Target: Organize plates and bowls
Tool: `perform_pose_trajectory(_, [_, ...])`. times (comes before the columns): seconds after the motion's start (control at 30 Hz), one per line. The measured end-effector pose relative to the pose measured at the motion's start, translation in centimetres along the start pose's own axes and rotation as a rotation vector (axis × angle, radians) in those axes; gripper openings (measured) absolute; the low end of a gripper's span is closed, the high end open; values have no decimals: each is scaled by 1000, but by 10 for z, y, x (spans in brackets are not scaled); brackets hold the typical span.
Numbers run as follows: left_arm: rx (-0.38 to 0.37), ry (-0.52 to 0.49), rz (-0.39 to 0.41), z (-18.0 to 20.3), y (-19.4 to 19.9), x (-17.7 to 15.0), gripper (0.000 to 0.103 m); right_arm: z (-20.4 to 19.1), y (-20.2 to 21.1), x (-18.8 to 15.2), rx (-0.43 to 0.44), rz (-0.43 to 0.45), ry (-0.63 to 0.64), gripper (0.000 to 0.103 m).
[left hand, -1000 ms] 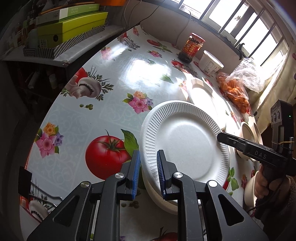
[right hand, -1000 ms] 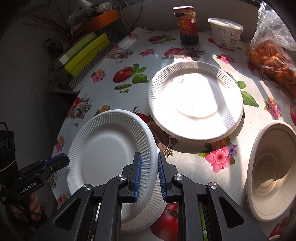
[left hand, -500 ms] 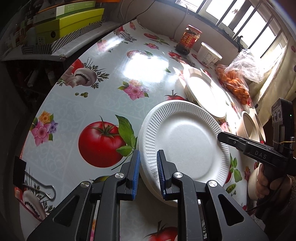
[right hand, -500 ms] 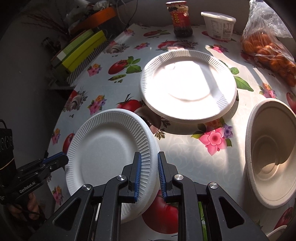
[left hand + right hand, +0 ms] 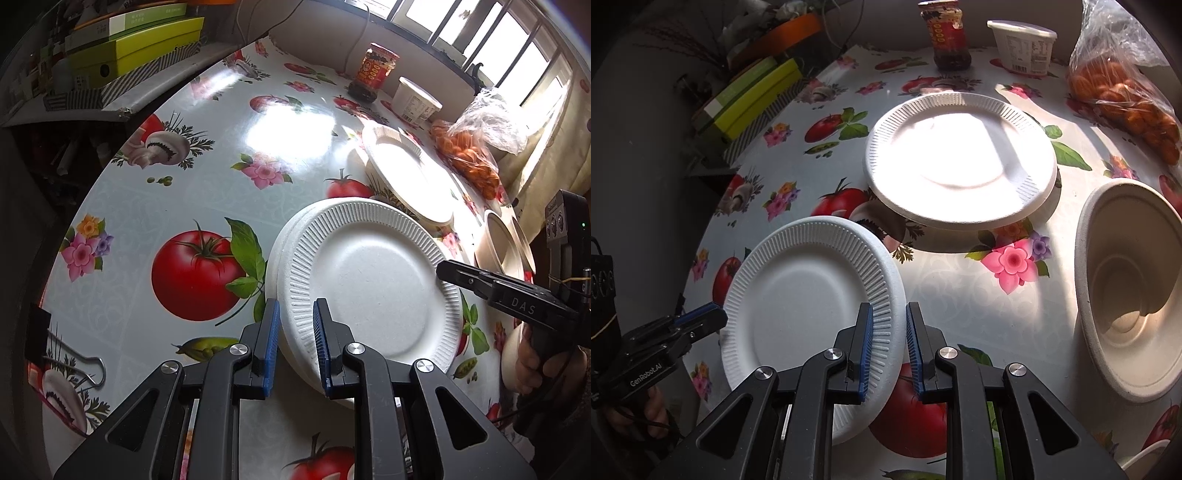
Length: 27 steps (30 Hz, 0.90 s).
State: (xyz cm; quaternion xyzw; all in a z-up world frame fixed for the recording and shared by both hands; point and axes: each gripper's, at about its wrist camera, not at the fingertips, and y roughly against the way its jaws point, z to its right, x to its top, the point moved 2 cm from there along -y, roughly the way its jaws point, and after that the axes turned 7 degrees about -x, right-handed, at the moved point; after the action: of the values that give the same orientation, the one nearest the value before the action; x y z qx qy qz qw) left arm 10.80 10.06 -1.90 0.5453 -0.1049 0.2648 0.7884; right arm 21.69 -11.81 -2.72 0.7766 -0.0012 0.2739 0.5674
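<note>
Plates first: I hold the near plate off the table, left gripper and right gripper each clamped on opposite rims. I should keep it level and lower it squarely onto the far plate.

Matt ribbed paper plate, glossy tablecloth

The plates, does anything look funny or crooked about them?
Yes. The near plate is tilted, pinched on opposite edges by the left claw and the right claw, not flat like the far plate. The bowl looks fine. Nothing looks spilled or broken.
</note>
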Motion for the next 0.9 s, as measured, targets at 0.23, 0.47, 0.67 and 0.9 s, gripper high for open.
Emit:
perform_pose_trajectory(0.23, [7, -4, -4, 1, -2, -1, 19, 1, -1, -4, -7, 3, 3, 19])
perform_pose_trajectory(0.47, [14, -4, -2, 1, -4, -3, 19, 1, -2, -5, -4, 6, -2, 19])
perform_pose_trajectory(0.67, [14, -2, -1, 1, -4, -2, 19, 2, -2, -6, -5, 7, 1, 19])
perform_pose_trajectory(0.9, [21, -2, -8, -1, -5, -2, 19, -1, 0, -5, -19, 20, 20, 19])
